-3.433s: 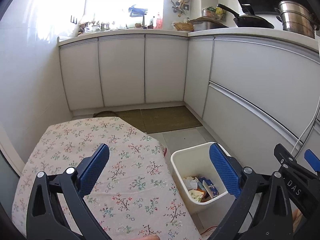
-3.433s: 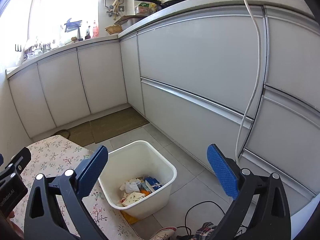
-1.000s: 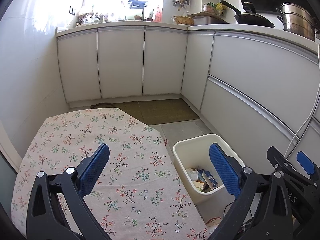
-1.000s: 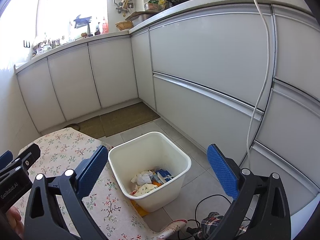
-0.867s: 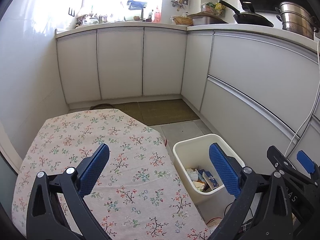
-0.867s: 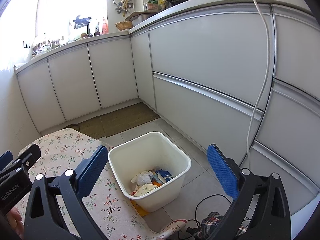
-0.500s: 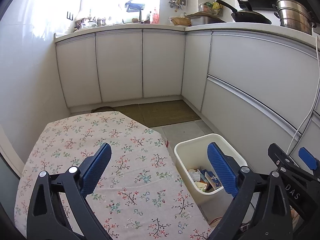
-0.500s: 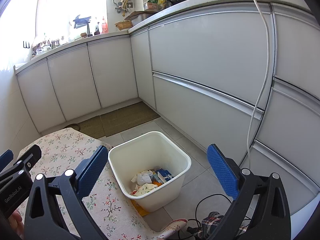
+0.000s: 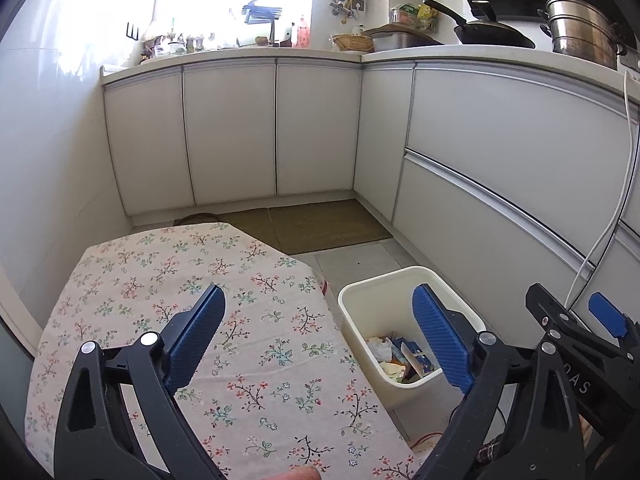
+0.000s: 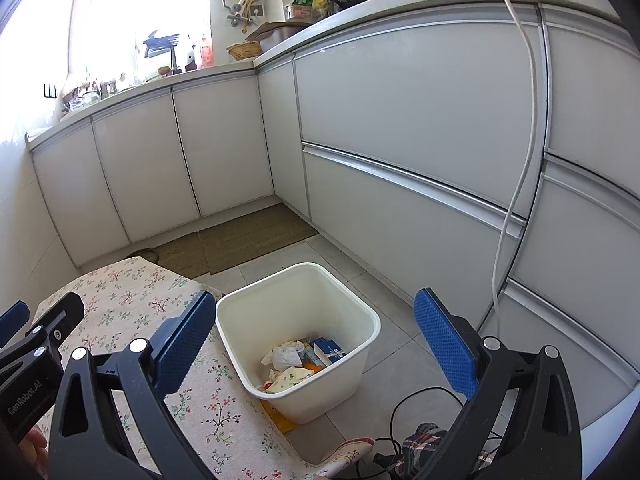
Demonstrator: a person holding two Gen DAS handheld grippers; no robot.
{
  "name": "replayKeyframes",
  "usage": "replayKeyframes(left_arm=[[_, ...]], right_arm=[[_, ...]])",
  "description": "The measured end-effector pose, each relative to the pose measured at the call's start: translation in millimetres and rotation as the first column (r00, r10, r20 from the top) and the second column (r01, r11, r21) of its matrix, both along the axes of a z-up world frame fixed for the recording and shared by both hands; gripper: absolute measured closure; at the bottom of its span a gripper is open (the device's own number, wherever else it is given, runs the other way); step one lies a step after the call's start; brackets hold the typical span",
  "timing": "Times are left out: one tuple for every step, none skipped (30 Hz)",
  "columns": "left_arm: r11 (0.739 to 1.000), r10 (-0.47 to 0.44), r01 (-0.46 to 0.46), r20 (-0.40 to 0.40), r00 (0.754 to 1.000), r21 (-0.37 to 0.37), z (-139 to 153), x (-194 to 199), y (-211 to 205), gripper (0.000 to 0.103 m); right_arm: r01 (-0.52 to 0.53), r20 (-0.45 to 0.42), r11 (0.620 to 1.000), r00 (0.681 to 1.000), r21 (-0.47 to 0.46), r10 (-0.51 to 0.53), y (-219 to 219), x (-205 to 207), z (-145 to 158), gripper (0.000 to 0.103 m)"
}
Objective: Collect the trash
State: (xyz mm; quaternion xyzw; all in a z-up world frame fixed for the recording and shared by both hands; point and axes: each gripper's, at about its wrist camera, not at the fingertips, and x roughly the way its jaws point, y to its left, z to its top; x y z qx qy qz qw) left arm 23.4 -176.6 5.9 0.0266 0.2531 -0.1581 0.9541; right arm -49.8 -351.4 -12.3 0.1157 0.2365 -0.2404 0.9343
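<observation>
Both views barely shifted | left gripper (image 9: 316, 344), right gripper (image 10: 316, 344) wide, empty | bin (image 10: 360, 384) just below right gripper

One white bin (image 10: 300, 316) stands on the tiled floor at five o'clock in the left wrist view, beside one floral-clothed table (image 9: 168, 280). Inside the bin lie several scraps of trash (image 10: 296, 360), too jumbled to count exactly. Two woven mats (image 9: 320, 224) lie side by side at twelve o'clock. On the counter at one o'clock sit one black frying pan (image 9: 492, 34) and one stacked steel pot (image 9: 580, 32). One white cable (image 10: 520, 140) hangs down the cabinet fronts.
</observation>
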Motion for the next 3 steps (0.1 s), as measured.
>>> replayKeyframes(left_arm=[[1.000,0.006,-0.006,-0.004,1.000,0.001,-0.1,0.9,0.5,0.010],[1.000,0.009,-0.009,-0.007,1.000,0.000,-0.8,1.5,1.0,0.009],[1.000,0.012,-0.012,-0.010,1.000,-0.002,-1.3,1.9,1.4,0.009]], right_arm=[[0.002,0.001,1.000,1.000,0.001,-0.002,0.7,-0.3,-0.1,0.007],[0.003,0.002,1.000,1.000,0.000,-0.003,1.0,-0.4,-0.3,0.007],[0.002,0.004,1.000,1.000,-0.001,-0.002,1.3,-0.6,-0.1,0.007]])
